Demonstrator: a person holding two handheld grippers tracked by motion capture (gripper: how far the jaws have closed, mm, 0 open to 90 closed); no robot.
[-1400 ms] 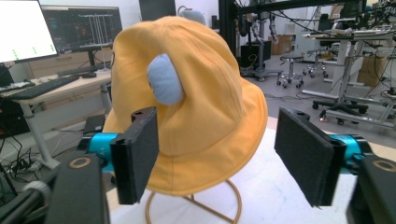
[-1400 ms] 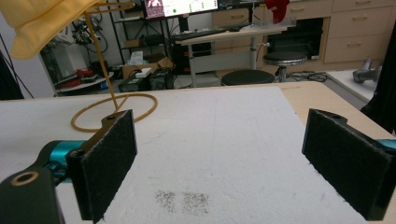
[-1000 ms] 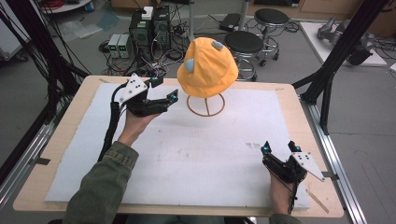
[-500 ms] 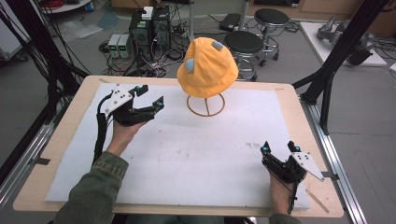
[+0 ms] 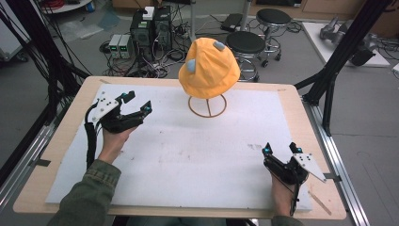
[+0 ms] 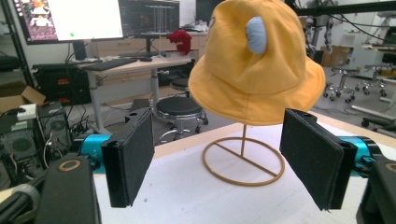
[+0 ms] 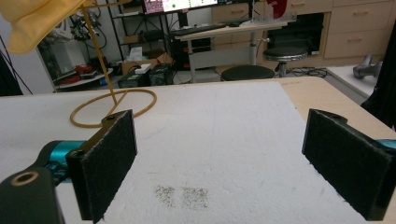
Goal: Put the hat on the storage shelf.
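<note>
An orange bucket hat [image 5: 209, 68] with two grey-blue ears rests on a thin wire stand [image 5: 207, 104] at the back middle of the white mat. My left gripper [image 5: 135, 103] hovers open to the left of the stand, with nothing between its pads. In the left gripper view the hat [image 6: 254, 70] and the stand's ring [image 6: 243, 163] lie straight ahead between the spread jaws. My right gripper [image 5: 280, 148] stays open and empty near the front right corner. The right gripper view catches the hat's brim [image 7: 37, 21] and the ring [image 7: 114, 107] at upper left.
The white foam mat [image 5: 188, 155] covers a wooden table [image 5: 294, 94] with metal rails along both sides. Black frame struts rise at the left and right. Stools, computer boxes and cables crowd the floor behind the table.
My left gripper has drawn back to the left and toward the person, away from the hat stand. The right gripper has stayed where it was.
</note>
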